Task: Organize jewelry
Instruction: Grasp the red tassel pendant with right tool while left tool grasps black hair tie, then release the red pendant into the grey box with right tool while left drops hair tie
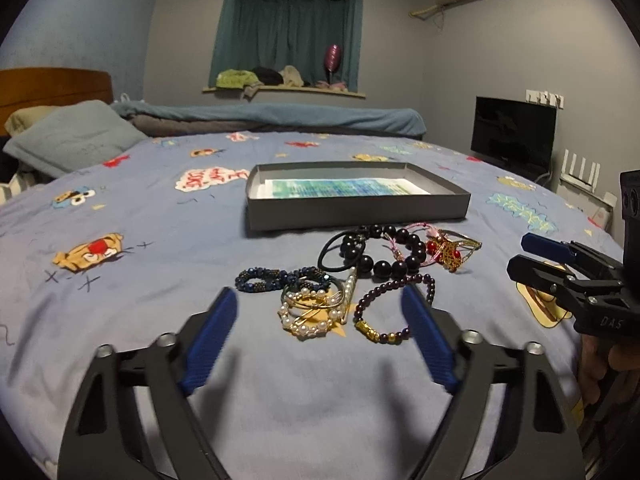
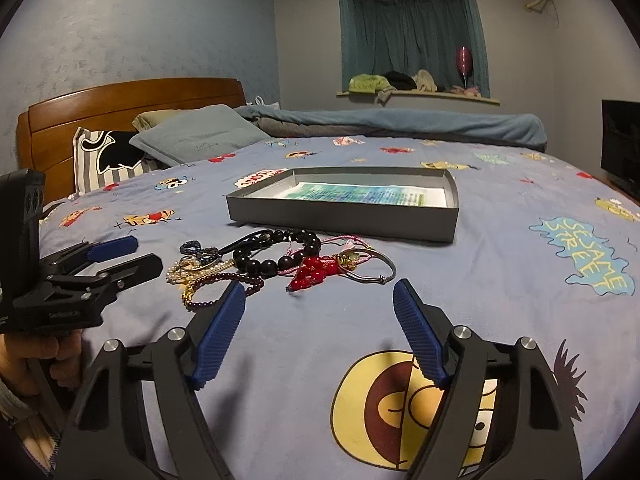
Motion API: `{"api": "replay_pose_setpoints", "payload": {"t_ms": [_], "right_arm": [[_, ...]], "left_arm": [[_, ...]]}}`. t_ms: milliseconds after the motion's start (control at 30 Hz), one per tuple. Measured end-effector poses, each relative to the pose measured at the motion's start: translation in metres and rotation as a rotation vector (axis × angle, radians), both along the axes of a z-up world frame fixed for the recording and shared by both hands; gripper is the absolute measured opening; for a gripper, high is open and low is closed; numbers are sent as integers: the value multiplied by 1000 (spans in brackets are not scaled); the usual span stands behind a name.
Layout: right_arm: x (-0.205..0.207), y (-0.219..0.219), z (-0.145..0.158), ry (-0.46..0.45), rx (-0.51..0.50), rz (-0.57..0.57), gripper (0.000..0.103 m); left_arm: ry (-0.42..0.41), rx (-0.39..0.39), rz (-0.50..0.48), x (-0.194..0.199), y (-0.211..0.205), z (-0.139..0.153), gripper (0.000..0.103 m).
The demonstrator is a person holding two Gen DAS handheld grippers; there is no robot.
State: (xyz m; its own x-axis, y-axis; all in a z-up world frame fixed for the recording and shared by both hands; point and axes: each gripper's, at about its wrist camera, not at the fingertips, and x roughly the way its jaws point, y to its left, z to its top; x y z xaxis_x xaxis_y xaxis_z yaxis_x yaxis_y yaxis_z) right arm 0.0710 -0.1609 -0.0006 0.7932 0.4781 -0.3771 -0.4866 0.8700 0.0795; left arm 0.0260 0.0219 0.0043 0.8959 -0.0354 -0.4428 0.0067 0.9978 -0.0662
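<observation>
A: Left hand-held gripper [image 1: 320, 312] and right hand-held gripper [image 2: 318, 308]?
B: Both with jaws apart, nothing between the pads, low over the bed [image 1: 120, 208].
A: Grey box [image 1: 356, 204]?
B: Open, beyond the pile.
A: Jewelry [image 1: 360, 276]?
B: Heaped on the sheet, between grippers and box.

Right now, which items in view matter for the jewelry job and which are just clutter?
Job:
- jewelry pile
- grey tray
- left tool, open
- right tool, open

Lying about:
- pillows
- folded blanket
- TV
- clothes on the window ledge
</observation>
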Motion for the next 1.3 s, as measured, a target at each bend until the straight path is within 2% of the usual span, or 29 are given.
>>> {"api": "replay_pose_setpoints", "payload": {"t_ms": [33,167,400,567,700,767,800,833,867,933,1000,1133,1300], "right_arm": [[2,0,0,10,-1,-1,76],[10,3,0,50,-18,9,70],[24,17,3,105,-50,48,50],[41,32,4,134,-74,64,46],[58,37,-3,191,-85,61,15],[60,35,-6,206,-70,69,12],[59,33,-5,203,-58,74,8],[58,31,-5,198,-48,78,3],[58,30,-6,198,-42,79,1],[58,26,-7,199,-21,84,1],[59,24,-6,202,-5,88,1],[57,22,-4,190,12,101,1],[50,15,3,152,52,114,1]], "left_arm": [[13,-3,-8,2,1,0,74],[59,-17,-26,15,6,-1,74],[102,-26,-82,30,10,4,65],[121,-16,-102,45,6,9,65],[152,-12,-133,67,1,10,65],[171,-9,-151,76,-2,9,64],[182,1,-166,82,-5,8,58],[192,8,-179,86,-7,7,48],[203,16,-189,90,-9,5,43],[220,31,-208,94,-13,2,31],[230,40,-227,98,-16,0,27],[244,50,-250,100,-19,-2,3],[208,49,-253,94,-17,7,3]]}}
